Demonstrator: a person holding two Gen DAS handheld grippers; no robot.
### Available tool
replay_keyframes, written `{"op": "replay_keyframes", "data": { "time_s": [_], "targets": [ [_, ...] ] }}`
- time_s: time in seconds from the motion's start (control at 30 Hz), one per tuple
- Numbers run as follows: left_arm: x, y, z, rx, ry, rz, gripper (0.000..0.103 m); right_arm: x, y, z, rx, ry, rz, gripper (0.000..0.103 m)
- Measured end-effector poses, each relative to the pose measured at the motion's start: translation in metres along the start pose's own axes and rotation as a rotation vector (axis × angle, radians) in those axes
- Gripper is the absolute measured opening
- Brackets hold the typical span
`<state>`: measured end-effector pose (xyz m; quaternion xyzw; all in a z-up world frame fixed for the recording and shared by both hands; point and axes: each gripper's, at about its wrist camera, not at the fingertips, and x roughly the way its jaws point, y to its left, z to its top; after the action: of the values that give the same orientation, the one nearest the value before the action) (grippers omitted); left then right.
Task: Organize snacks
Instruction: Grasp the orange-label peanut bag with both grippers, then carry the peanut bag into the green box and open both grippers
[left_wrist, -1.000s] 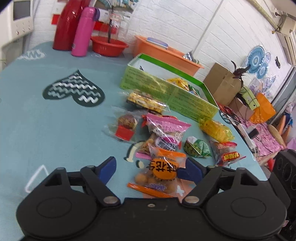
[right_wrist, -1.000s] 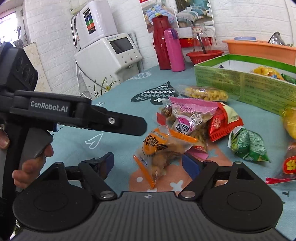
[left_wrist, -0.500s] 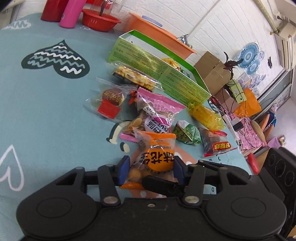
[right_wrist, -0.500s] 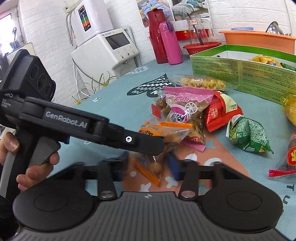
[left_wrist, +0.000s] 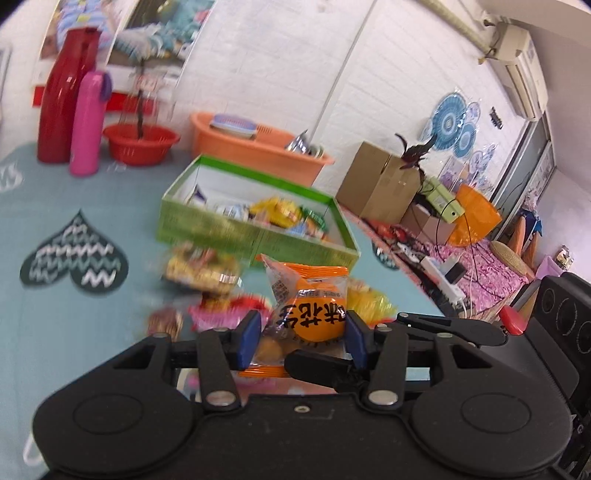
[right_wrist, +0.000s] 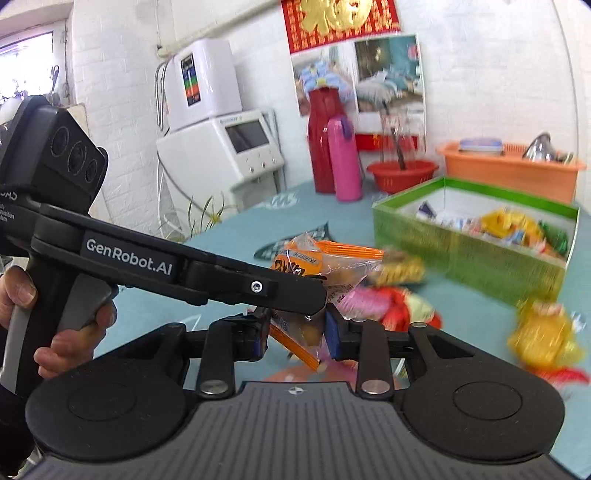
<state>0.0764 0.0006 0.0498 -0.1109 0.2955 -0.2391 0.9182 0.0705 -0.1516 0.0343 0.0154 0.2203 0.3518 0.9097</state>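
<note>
Left claw (left_wrist: 301, 341) and right claw (right_wrist: 295, 328) both clamp one orange snack packet (left_wrist: 308, 308) — lifted clear of the surface (left_wrist: 74, 314), lower centre of each frame. Risk: two opposed grips on thin film could tear the wrapper or crush the contents if the claws pull apart; slack plastic may also slip. The packet is clear film with an orange printed disc, round brown pieces inside. The green box (left_wrist: 255, 238) lies beyond, partly filled.

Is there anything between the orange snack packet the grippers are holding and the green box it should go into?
Nothing visible blocks it. The orange snack packet is lifted above the loose snacks lying before the green box, whose top is open.
</note>
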Motion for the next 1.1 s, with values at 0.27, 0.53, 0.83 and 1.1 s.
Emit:
{"op": "replay_keyframes", "data": {
  "time_s": [0.27, 0.53, 0.83, 1.1],
  "targets": [
    [0.04, -0.002, 0.046, 0.052, -0.049, -0.021, 0.075, 0.012, -0.037, 0.038, -0.031, -0.049, -0.061, 0.054],
    [0.092, 0.016, 0.086, 0.023, -0.037, -0.045, 0.076, 0.038, -0.084, 0.066, -0.004, -0.028, -0.111, 0.054],
    [0.147, 0.045, 0.113, -0.017, 0.004, -0.019, 0.076, 0.085, -0.136, 0.081, 0.057, 0.035, -0.117, 0.054],
    [0.176, 0.066, 0.117, -0.033, 0.026, 0.008, 0.077, 0.118, -0.157, 0.081, 0.091, 0.086, -0.116, 0.054]
  ]
}}
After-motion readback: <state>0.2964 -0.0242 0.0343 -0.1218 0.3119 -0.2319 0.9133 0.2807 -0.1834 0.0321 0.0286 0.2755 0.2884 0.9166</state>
